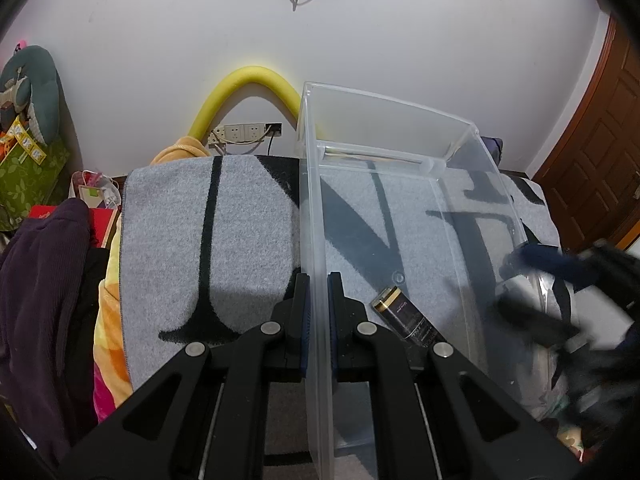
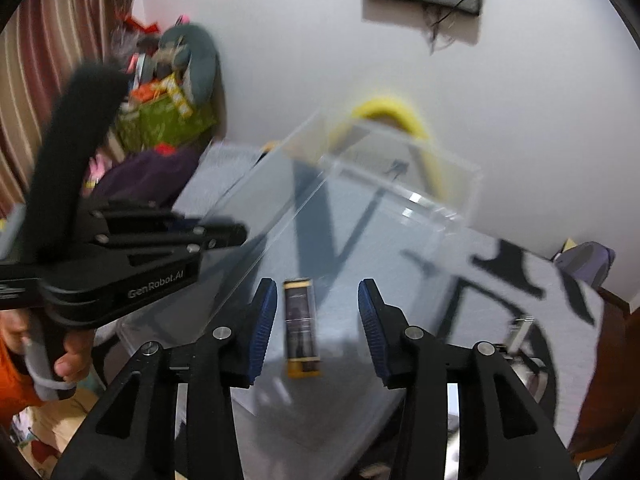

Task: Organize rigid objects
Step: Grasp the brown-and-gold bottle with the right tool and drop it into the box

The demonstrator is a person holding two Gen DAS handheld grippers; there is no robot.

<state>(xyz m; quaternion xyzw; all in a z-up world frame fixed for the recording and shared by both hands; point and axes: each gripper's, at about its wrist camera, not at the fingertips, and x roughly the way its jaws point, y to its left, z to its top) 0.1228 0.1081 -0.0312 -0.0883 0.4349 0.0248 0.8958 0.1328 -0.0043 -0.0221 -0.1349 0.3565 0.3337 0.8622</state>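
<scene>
A clear plastic bin [image 1: 404,216] stands on a grey and black blanket [image 1: 208,240]. My left gripper [image 1: 318,292] is shut on the bin's left wall. A black and gold tube [image 1: 408,322] lies on the bin floor near the front. In the right wrist view the tube [image 2: 302,328] lies flat below and between the fingers of my right gripper [image 2: 318,312], which is open and empty. The left gripper [image 2: 224,236] shows there clamped on the bin wall [image 2: 280,200]. In the left wrist view the right gripper [image 1: 560,292] is a blur at the bin's right side.
A yellow foam tube [image 1: 248,84] arches against the white wall behind the bin. Dark clothes [image 1: 44,280] and a green bag [image 1: 28,176] lie at the left. A wooden door [image 1: 600,152] is at the right. A metal object [image 2: 524,344] lies right of the bin.
</scene>
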